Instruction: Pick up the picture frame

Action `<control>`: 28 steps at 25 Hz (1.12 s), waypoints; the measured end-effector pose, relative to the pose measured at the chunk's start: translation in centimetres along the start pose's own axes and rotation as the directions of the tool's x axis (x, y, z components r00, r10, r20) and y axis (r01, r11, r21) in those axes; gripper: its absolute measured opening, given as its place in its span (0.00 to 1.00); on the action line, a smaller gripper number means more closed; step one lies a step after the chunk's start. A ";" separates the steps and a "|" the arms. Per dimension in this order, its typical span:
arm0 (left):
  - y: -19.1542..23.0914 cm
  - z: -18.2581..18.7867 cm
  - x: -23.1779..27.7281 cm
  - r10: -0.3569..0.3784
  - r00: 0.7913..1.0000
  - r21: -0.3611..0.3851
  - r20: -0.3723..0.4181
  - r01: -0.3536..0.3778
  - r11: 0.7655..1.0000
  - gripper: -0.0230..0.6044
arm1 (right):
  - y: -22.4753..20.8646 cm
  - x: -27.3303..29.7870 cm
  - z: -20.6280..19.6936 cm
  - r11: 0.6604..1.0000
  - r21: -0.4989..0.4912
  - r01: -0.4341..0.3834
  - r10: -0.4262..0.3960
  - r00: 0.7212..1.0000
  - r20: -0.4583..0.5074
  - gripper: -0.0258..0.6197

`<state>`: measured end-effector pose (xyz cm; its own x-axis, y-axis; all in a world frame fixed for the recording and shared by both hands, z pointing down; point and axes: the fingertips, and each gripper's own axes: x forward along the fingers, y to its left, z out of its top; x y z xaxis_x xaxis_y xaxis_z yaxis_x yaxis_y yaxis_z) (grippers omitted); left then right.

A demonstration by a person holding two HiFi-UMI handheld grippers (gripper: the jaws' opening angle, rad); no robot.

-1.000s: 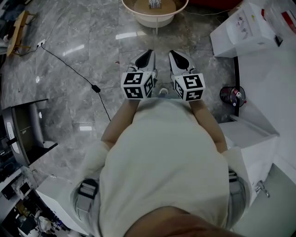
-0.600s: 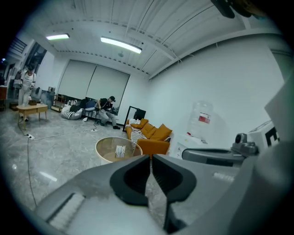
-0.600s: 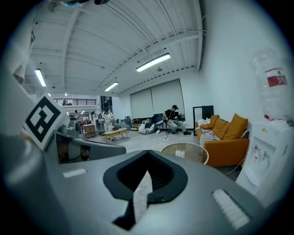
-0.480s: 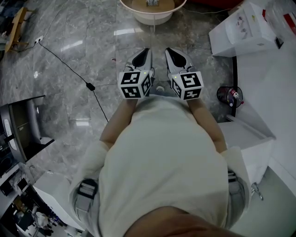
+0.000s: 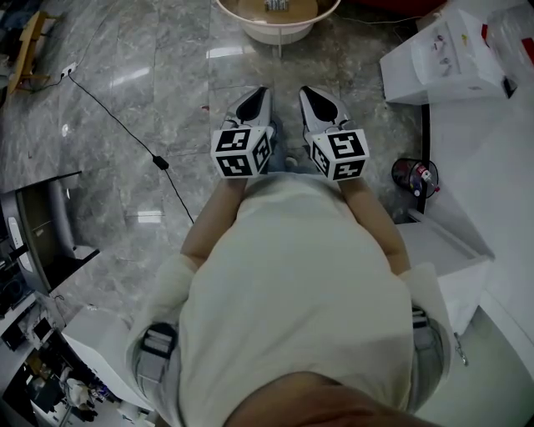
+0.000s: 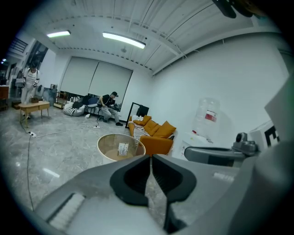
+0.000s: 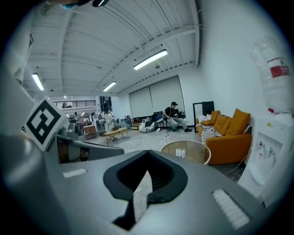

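The grey marble floor [image 5: 167, 75] fills most of the head view, but my own torso in its cream top [image 5: 292, 292] hides everything straight below me. A white counter [image 5: 501, 167] runs down my right and is cut off by the edge. An orange sofa [image 6: 156, 133] shows only in the gripper views, against the far wall.

Ahead of me stands a low round glass-topped counter [image 5: 244, 27]. The top edge of the head view slices most of it away.

I hold my left gripper [image 5: 263, 92] and right gripper [image 5: 307, 90] side by side, close but not touching, both pointing at that round counter. My hands are hidden behind their marker cubes. Both grippers are closed tip to tip with nothing between the jaws.

The picture frame [image 5: 278, 6] stands upright near the middle of the round counter, well apart from both grippers and roughly in line with the gap between them. From above it is barely in view. In the gripper views it is too small to make out what it shows.
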<state>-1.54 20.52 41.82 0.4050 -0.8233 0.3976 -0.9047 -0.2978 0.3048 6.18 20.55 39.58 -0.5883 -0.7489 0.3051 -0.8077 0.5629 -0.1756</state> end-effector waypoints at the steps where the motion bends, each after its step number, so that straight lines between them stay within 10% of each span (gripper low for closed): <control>1: 0.4 0.3 0.5 0.000 1.000 0.000 -0.002 0.000 1.000 0.07 | -0.3 0.6 0.1 1.000 0.000 0.000 0.000 1.000 -0.001 0.04; 28: 11.9 13.6 20.0 -0.047 0.996 0.029 -0.070 0.049 0.998 0.07 | -10.1 21.8 9.0 0.999 -0.023 0.049 -0.050 0.998 -0.035 0.04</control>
<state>-6.04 -6.06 41.66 0.4554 -0.7727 0.4422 -0.8871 -0.3520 0.2985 1.16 -4.66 39.60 -0.5453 -0.7635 0.3459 -0.8345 0.5332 -0.1387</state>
